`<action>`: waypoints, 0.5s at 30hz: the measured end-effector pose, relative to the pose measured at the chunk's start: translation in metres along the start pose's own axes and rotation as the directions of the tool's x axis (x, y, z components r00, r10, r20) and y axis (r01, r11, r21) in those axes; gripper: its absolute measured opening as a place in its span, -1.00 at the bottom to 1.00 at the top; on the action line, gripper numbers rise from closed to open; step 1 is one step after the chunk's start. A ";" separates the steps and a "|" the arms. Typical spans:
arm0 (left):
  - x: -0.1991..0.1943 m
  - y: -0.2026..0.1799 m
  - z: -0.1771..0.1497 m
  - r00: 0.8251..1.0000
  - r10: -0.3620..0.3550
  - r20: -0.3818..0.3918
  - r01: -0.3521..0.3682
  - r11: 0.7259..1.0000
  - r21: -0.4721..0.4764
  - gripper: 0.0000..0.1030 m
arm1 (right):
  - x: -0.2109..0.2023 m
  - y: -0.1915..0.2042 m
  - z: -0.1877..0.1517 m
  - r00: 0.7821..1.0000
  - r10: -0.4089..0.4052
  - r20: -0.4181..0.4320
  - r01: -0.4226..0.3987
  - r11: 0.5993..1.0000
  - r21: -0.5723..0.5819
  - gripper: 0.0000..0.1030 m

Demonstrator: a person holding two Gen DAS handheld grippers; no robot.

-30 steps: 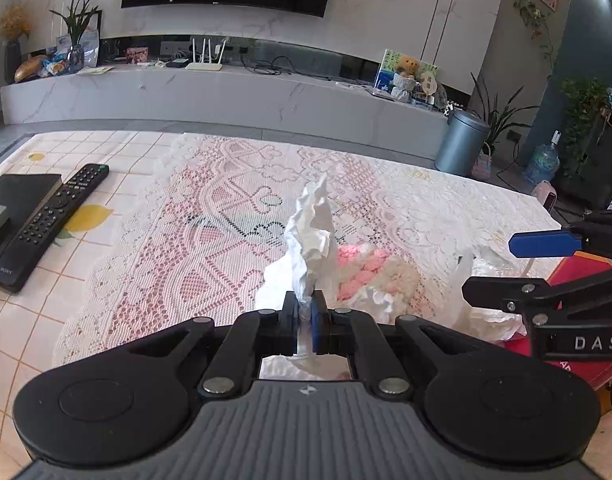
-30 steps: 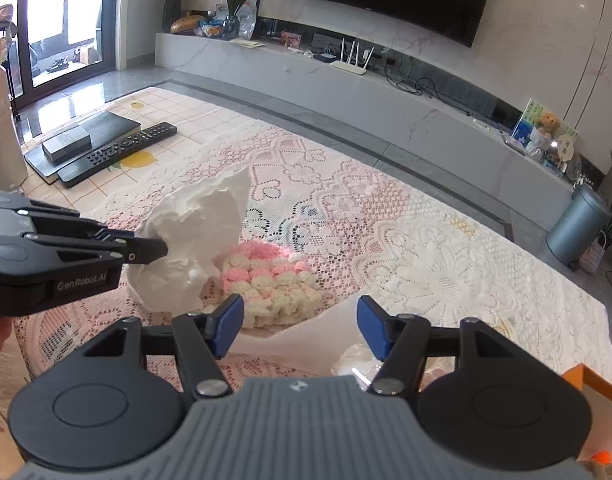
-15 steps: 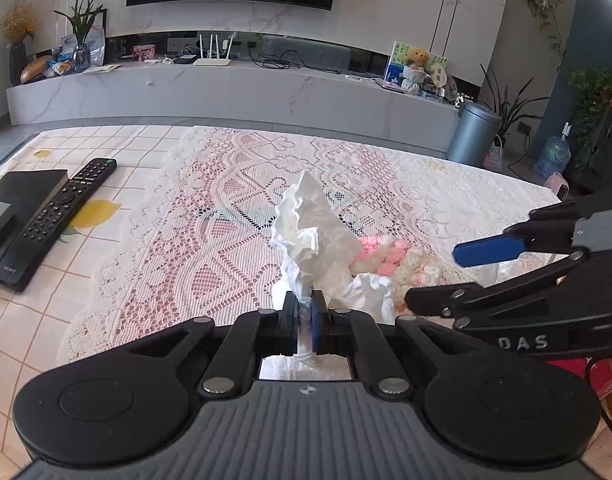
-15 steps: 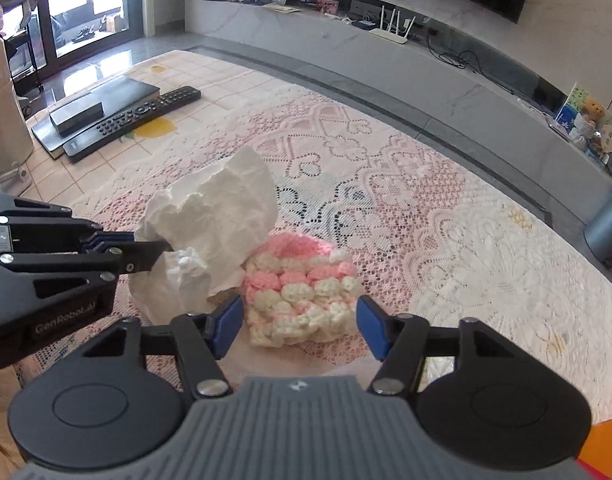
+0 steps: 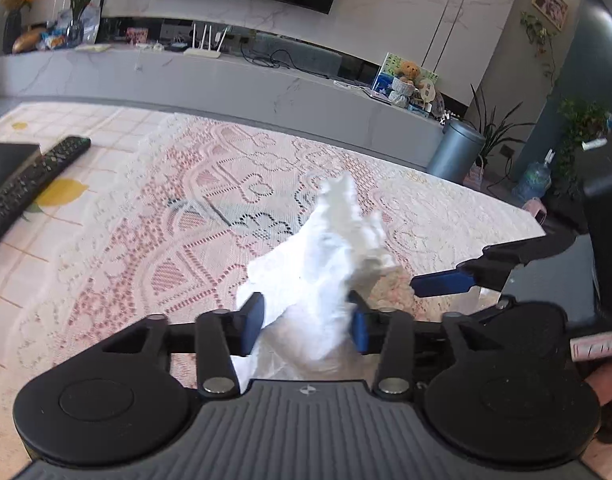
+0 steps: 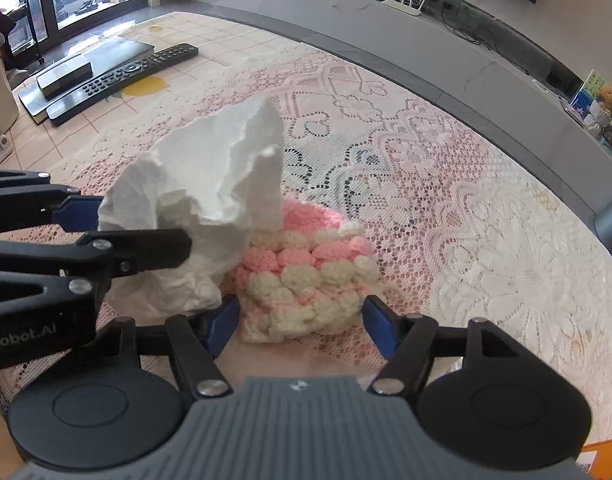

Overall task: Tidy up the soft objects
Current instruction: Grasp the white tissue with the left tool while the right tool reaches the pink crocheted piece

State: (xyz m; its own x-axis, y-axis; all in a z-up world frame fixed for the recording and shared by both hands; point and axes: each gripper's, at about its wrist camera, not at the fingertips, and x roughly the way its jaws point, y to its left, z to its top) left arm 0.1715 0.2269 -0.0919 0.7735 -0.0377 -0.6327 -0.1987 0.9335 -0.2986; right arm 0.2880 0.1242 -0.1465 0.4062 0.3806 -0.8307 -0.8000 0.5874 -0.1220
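Note:
A crumpled white tissue [image 5: 330,256] stands on the lace cloth between the fingers of my left gripper [image 5: 306,326]. Its jaws are opening and the pads no longer pinch the paper. In the right wrist view the tissue [image 6: 210,184] leans against a pink-and-white crocheted piece [image 6: 306,272], with the left gripper's fingers [image 6: 146,248] at either side of it. My right gripper [image 6: 302,324] hovers low over the crocheted piece, which lies between its blue pads without being pressed; its jaws are opening. From the left wrist, one blue right fingertip [image 5: 442,282] shows, and the tissue hides most of the crocheted piece.
A pink-and-white lace cloth [image 5: 186,220] covers the table. A black remote [image 6: 126,76] and a flat black box [image 6: 66,74] lie at the far left. A person's hand [image 5: 602,384] shows at the right edge. An orange thing [image 6: 602,456] sits at the lower right.
My left gripper's jaws went from shut on the tissue to apart, and the tissue spread out. The right gripper came down and closer, so the crocheted piece now lies between its fingers.

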 end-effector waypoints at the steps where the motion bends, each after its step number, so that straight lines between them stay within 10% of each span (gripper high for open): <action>1: 0.003 0.000 -0.001 1.000 -0.001 -0.007 0.001 1.000 -0.007 0.04 | 0.000 0.001 0.000 1.000 -0.005 0.003 0.005 1.000 -0.008 0.28; 10: 0.017 -0.005 -0.001 1.000 -0.008 -0.029 0.008 1.000 -0.004 0.04 | -0.002 0.011 -0.004 1.000 -0.021 0.013 0.022 0.998 -0.052 -0.31; 15: 0.024 -0.009 -0.001 0.999 -0.023 -0.049 0.024 1.000 0.016 -0.49 | -0.004 0.016 -0.005 0.999 -0.038 0.018 0.040 0.996 -0.085 -0.44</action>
State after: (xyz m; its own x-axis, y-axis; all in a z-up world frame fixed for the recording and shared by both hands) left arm 0.1910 0.2170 -0.1047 0.7474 -0.0771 -0.6599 -0.1701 0.9379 -0.3022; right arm 0.2714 0.1292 -0.1481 0.4447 0.3708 -0.8153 -0.8180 0.5389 -0.2010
